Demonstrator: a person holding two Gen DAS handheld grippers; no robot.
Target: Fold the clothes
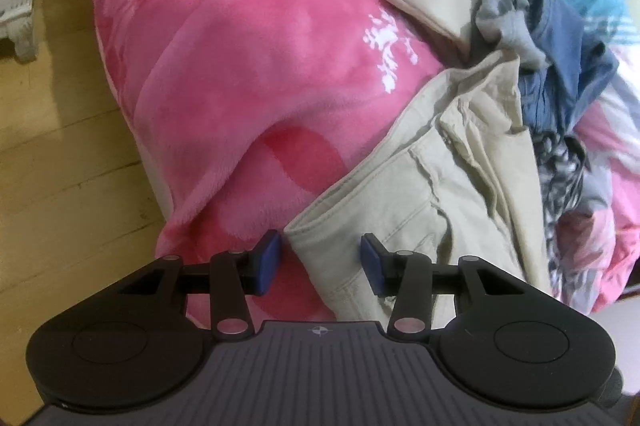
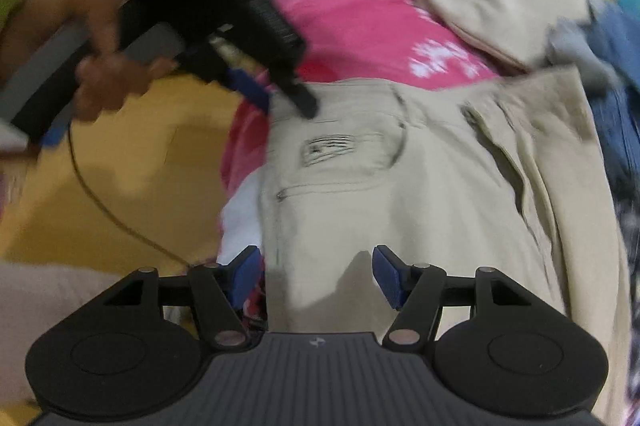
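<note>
The left gripper (image 1: pixel 319 263) hangs with its jaws apart around the near left corner of the khaki trousers (image 1: pixel 404 194), the waistband edge between the pads but not pinched. The right gripper (image 2: pixel 317 276) is likewise apart, over the trouser fabric nearer the person, holding nothing. Both seem placed to take the waistband's two ends so the garment can be lifted flat. The trousers lie spread on a pink blanket (image 1: pixel 248 66), with a heap of other clothes (image 1: pixel 556 66) to the far right awaiting their turn.
</note>
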